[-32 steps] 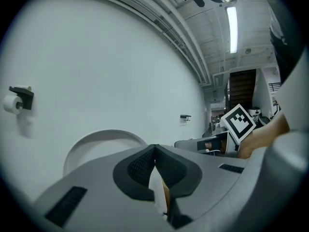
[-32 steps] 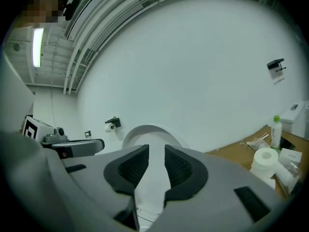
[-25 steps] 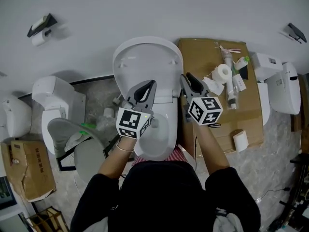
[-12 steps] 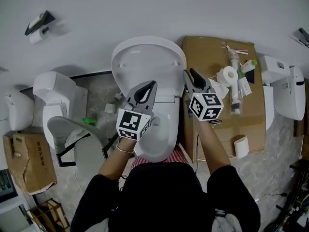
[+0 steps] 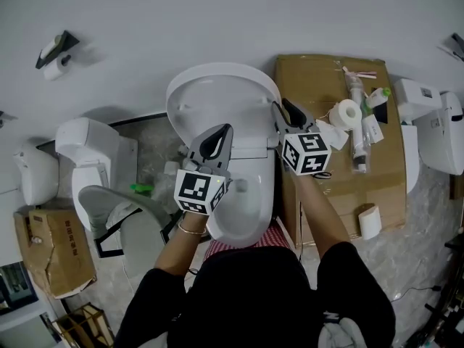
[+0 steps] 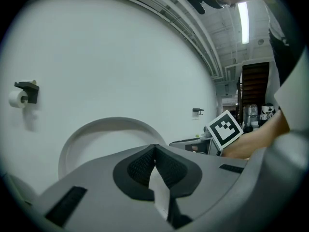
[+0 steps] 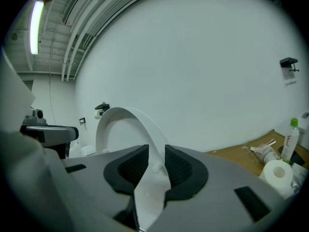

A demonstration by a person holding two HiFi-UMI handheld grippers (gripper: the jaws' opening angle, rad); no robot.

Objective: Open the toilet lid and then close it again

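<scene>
The lid [image 5: 217, 96] stands raised at the far end of the bowl [image 5: 246, 212], close to the white wall [image 5: 217, 13], with its inner face turned toward the person. The right gripper [image 5: 283, 111] is at the lid's right edge. In the right gripper view its jaws are narrow, and the thin white edge of the lid [image 7: 120, 117] runs between the two dark pads [image 7: 133, 166], clamped there. The left gripper [image 5: 223, 131] hangs over the far part of the bowl, just near of the lid and not touching it. In the left gripper view its tips [image 6: 154, 149] meet with nothing between them, and the lid [image 6: 96, 134] rises as a pale arc behind. Right of the toilet is a cardboard box [image 5: 304, 78] with a paper roll [image 5: 348, 113] and a green-capped bottle [image 7: 288, 139] on top. A roll holder [image 5: 54, 49] is fixed to the wall at far left, and another toilet [image 5: 87, 151] stands on the floor at left.
</scene>
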